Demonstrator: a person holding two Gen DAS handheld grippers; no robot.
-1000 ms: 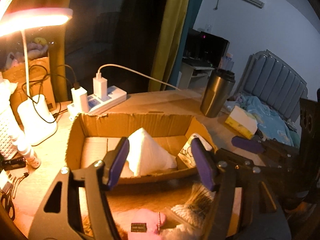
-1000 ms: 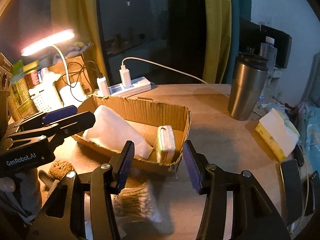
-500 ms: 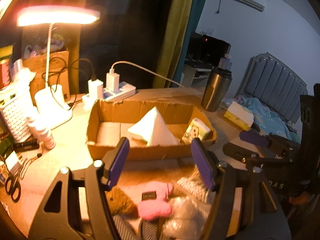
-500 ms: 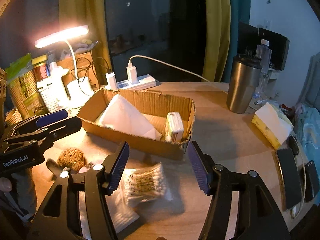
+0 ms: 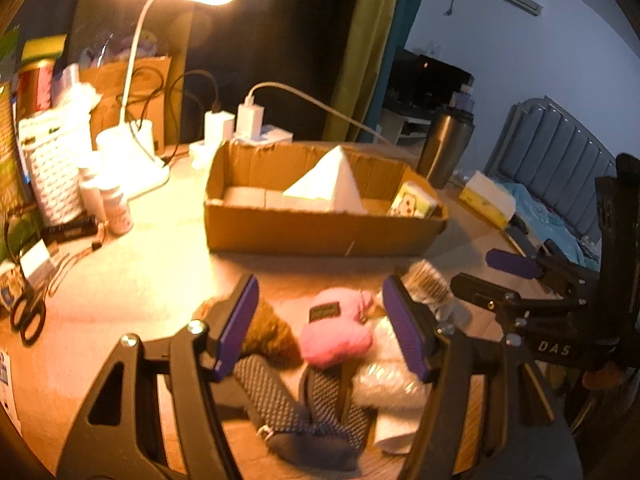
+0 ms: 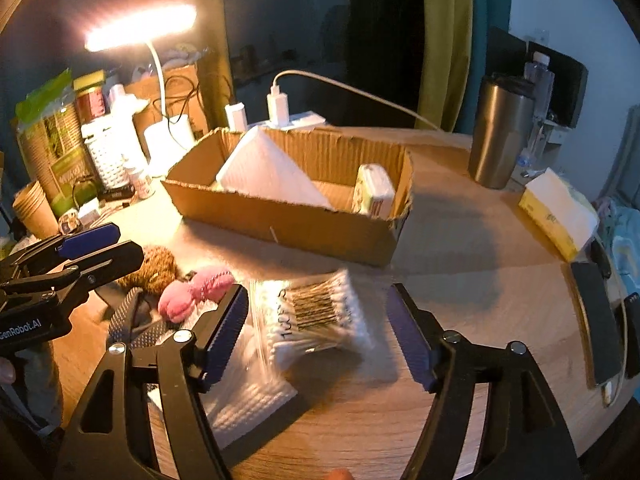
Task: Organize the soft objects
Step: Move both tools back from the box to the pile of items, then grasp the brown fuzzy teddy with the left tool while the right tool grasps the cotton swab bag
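Soft stuff heaped near front edge of desk (image 6: 480,280): pink plush (image 5: 334,338), brown fuzzy toy (image 5: 268,330) just to its left, dark mesh strap/pouch (image 5: 304,404) closer to front edge, white bubbly bag (image 5: 394,376) touching pink plush on its right, bag of cotton swabs (image 6: 320,316) lying partly on white padded cloth (image 6: 240,396). Probably dumped there as the unsorted pile, within easy reach of both tools.

Left gripper (image 5: 324,322) wide open, empty, poised above pile w/ pink plush btwn its pads; looks like lining up for that pick, not yet touching. Right gripper (image 6: 318,330) also wide open, empty, framing swab bag; swab bag blurred, contact can't tell.

Cardboard box (image 6: 280,224) farther back, mid-desk, long side facing pile, so short carry from heap to box. Already inside: white folded cloth (image 6: 264,170) propped up like a tent around middle, tissue pack (image 6: 374,194) standing on edge at right end. Left end of box floor looks free; likely spot for next item.

Beyond box, along back edge: power strip w/ chargers (image 6: 288,118), desk lamp (image 5: 132,148) at back-left lighting everything orange. Steel tumbler (image 6: 500,136) back-right, yellow tissue box (image 6: 556,212) near right edge, scissors (image 5: 26,316) at left edge. All hard/unrelated, well apart from pile, best left alone.
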